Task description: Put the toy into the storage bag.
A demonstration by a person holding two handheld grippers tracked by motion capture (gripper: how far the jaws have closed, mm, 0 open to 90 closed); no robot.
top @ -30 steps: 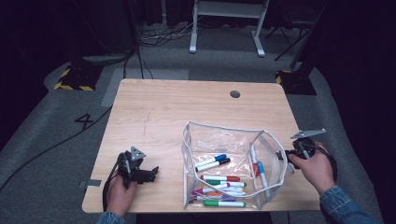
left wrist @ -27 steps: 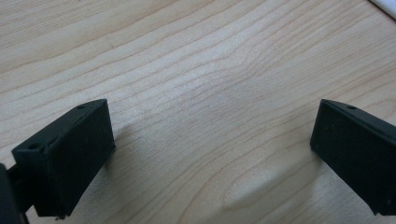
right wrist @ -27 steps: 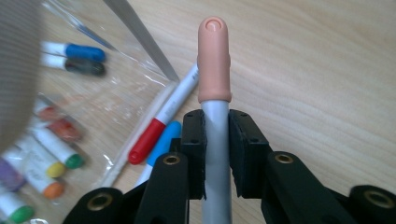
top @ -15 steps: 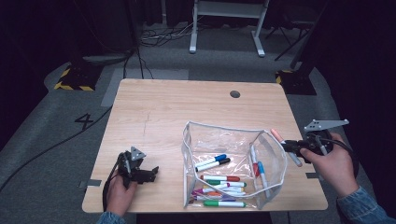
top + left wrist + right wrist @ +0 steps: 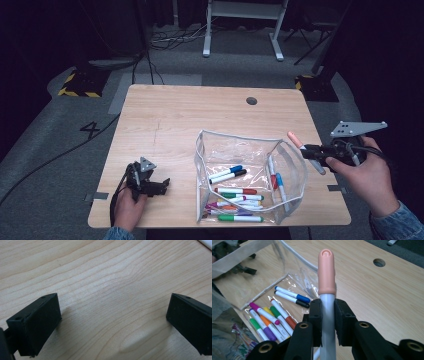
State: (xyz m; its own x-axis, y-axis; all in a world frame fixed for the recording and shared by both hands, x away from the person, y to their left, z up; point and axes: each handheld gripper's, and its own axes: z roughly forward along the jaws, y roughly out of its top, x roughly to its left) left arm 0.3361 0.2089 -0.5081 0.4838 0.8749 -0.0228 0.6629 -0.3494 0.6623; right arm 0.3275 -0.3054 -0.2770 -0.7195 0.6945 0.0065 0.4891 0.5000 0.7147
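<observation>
My right gripper is shut on a grey marker with a peach cap, held in the air just right of a clear plastic pouch. In the right gripper view both pads clamp the marker's barrel and the cap points away over the table. Several coloured markers lie inside the pouch, also seen in the right gripper view as markers. My left gripper rests on the table at the front left, open, with bare wood between its fingers.
A round cable hole sits near the table's far edge. The pouch stands open at the front right of the table. A white desk frame and cables lie on the floor beyond.
My right gripper has risen and moved right, off the table's surface, carrying the peach-capped marker. The left gripper has stayed put.
</observation>
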